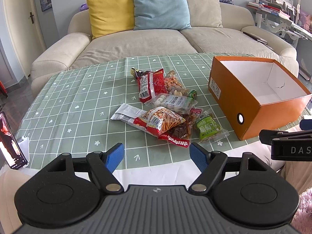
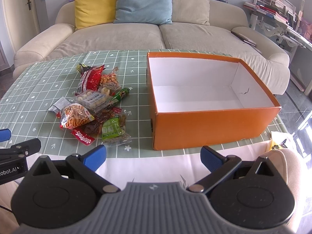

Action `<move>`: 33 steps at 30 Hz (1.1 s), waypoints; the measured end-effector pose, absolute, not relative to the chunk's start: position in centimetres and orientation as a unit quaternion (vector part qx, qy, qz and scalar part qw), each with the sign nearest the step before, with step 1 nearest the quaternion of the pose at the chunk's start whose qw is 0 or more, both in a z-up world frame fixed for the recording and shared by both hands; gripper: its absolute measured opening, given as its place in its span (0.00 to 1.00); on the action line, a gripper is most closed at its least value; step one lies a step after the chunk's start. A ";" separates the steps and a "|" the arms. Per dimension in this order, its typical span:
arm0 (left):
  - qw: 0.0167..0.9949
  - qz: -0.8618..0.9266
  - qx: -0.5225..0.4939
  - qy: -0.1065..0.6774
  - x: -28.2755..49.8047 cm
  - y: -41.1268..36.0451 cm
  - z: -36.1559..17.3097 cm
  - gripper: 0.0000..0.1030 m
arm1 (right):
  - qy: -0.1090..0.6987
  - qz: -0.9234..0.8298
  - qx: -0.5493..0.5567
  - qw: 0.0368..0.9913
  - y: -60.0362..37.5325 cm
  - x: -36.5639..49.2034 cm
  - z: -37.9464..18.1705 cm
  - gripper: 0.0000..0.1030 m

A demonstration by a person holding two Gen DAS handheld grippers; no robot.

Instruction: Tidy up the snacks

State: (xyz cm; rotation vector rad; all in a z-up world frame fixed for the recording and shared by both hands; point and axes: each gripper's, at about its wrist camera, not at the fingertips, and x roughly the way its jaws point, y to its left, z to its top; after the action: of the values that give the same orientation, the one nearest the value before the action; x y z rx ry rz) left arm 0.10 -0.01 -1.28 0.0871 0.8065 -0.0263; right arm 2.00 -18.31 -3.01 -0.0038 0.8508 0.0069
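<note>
Left gripper (image 1: 157,156) and right gripper (image 2: 153,158) both spread wide, holding nothing, poised over the tabletop's (image 1: 78,105) near edge. Just beyond, mid-tabletop, heaped snack packets (image 1: 165,105). Toward the right edge, an open orange box (image 2: 210,128), well apart from the heap. Farthest, a beige sofa (image 1: 136,41) with cushions.

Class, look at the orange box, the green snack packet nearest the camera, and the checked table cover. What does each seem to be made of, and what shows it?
Orange box: likely cardboard, matte orange outside, white inside, with sharp folded edges and a small tear in the lining.
Green snack packet: thin glossy plastic film, crinkled with clear sealed edges.
Table cover: probably wipeable plastic or oilcloth; smooth with faint sheen, though fabric is possible.
</note>
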 end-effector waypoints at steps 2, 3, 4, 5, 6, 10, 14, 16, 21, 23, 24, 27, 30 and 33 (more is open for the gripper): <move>0.918 -0.012 0.042 0.394 0.2 0.0 -1.3 0.87 | 0.414 0.003 -0.001 0.910 -18.3 2.0 -3.1 0.97; 0.918 -0.012 0.042 0.394 0.3 0.0 -1.3 0.87 | 0.414 0.003 -0.001 0.910 -18.3 2.0 -3.2 0.97; 0.918 -0.012 0.042 0.395 0.3 0.0 -1.3 0.87 | 0.414 0.003 0.000 0.910 -18.3 2.0 -3.2 0.97; 0.918 -0.012 0.042 0.395 0.3 0.0 -1.2 0.87 | 0.415 0.003 0.000 0.910 -18.3 2.1 -3.2 0.97; 0.918 -0.012 0.042 0.395 0.3 -0.1 -1.3 0.87 | 0.416 0.003 0.000 0.909 -18.3 2.1 -3.2 0.97; 0.917 -0.012 0.042 0.396 0.3 0.0 -1.2 0.87 | 0.418 0.003 0.000 0.908 -18.3 2.1 -3.2 0.97; 0.916 -0.012 0.040 0.399 0.3 0.1 -1.3 0.87 | 0.419 0.003 -0.001 0.908 -18.3 2.0 -3.2 0.97; 0.916 -0.015 0.037 0.400 0.3 0.2 -1.3 0.87 | 0.421 0.003 -0.001 0.907 -18.3 2.1 -3.2 0.97; 0.919 -0.023 0.038 0.393 0.4 0.4 -1.0 0.85 | 0.416 0.009 -0.001 0.909 -18.2 2.1 -3.1 0.96; 0.919 -0.024 0.031 0.392 0.4 0.7 -1.0 0.81 | 0.408 0.019 0.006 0.913 -18.2 2.0 -2.9 0.96; 0.918 -0.025 0.025 0.395 0.5 0.9 -1.0 0.78 | 0.402 0.023 0.007 0.916 -18.2 1.9 -2.8 0.96; 0.915 -0.041 0.008 0.402 0.7 1.4 -1.1 0.66 | 0.373 0.029 -0.011 0.927 -17.7 1.6 -2.5 0.96; 0.914 -0.045 -0.003 0.403 0.8 1.5 -1.2 0.52 | 0.355 0.052 -0.032 0.933 -16.9 1.7 -2.4 0.86; 0.912 -0.046 -0.023 0.408 1.3 2.1 -1.4 0.47 | 0.365 0.092 -0.023 0.926 -16.4 2.2 -2.6 0.84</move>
State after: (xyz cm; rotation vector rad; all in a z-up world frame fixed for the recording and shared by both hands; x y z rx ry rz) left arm 1.31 2.10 -1.44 -0.0475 0.8401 -0.0948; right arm 2.23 -16.41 -2.59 -0.0466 0.7494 0.1881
